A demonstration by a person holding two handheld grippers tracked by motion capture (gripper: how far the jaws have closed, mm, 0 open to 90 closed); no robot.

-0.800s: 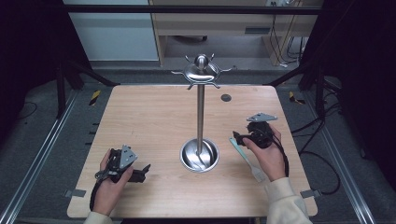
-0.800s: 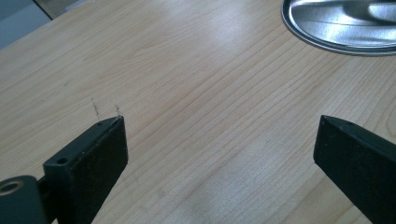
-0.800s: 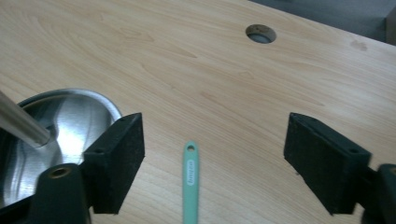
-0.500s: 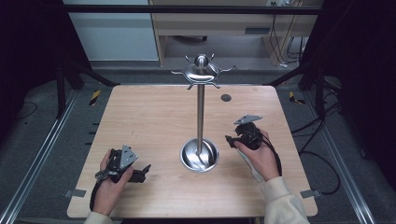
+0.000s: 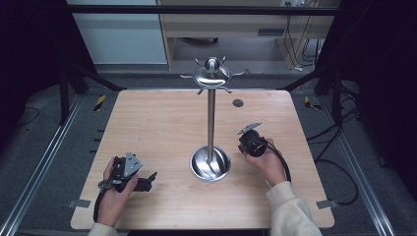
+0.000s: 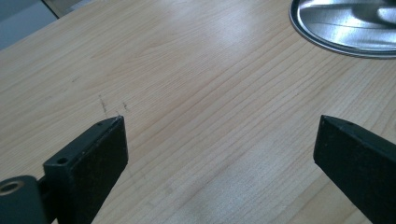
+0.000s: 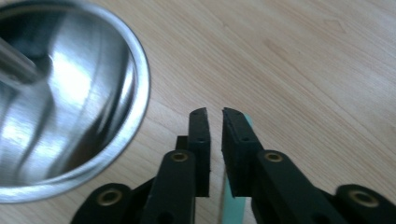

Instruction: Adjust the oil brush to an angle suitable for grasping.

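Observation:
A tall steel stand (image 5: 211, 123) rises from a round dish base (image 5: 210, 163) at the table's middle, with curved hooks around its crown (image 5: 211, 74). My right gripper (image 5: 244, 146) hovers just right of the base; in the right gripper view its jaws (image 7: 215, 114) are shut with only a thin slit and nothing between them, the base rim (image 7: 140, 88) to their left. A thin teal strip (image 7: 232, 205) lies on the wood under the right jaw. My left gripper (image 5: 150, 180) rests at the front left, jaws (image 6: 219, 135) wide open over bare wood.
The wooden table (image 5: 157, 123) has a small dark round hole (image 5: 238, 103) near its far edge. Metal rails (image 5: 44, 162) run along both sides, with dark floor and cables beyond. The stand's base edge (image 6: 341, 32) shows at the upper right of the left gripper view.
My right hand has carried its gripper leftward, closer to the stand's base. The left hand and gripper have stayed where they were.

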